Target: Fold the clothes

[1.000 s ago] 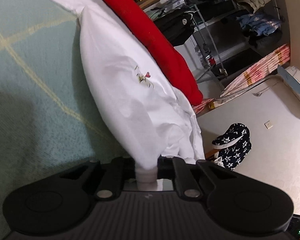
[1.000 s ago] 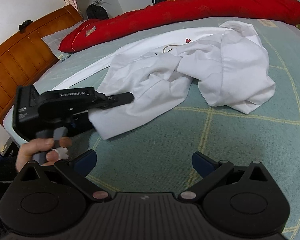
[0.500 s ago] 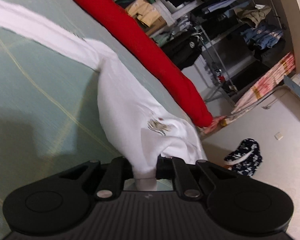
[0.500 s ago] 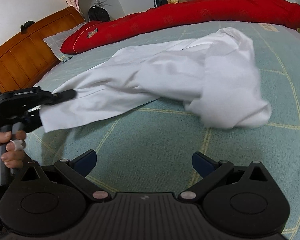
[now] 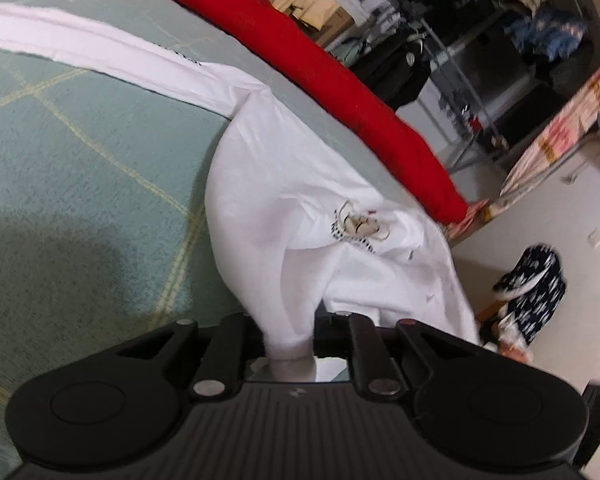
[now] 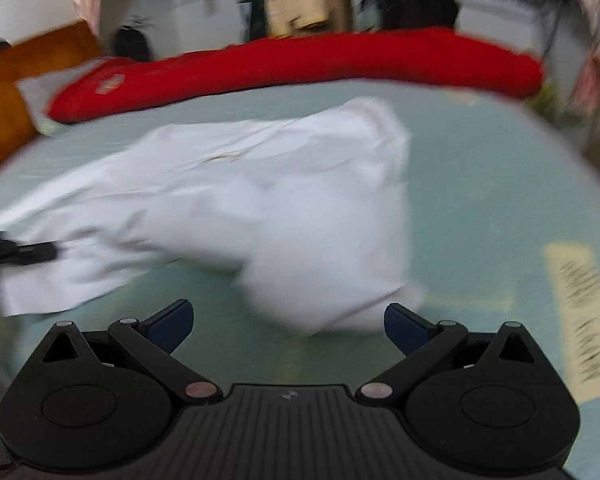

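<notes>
Left wrist: left gripper jaws opening, white cotton shirt cuff between them, more sleeve stretched over green quilted bedspread than before. Right wrist: right gripper jaws wide apart, empty, nearer shirt; long red bolster behind.

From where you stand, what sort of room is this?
Most likely a bedroom: a bed with a wooden headboard, a long red pillow along its far side, and open shelves of clothes behind.
</notes>
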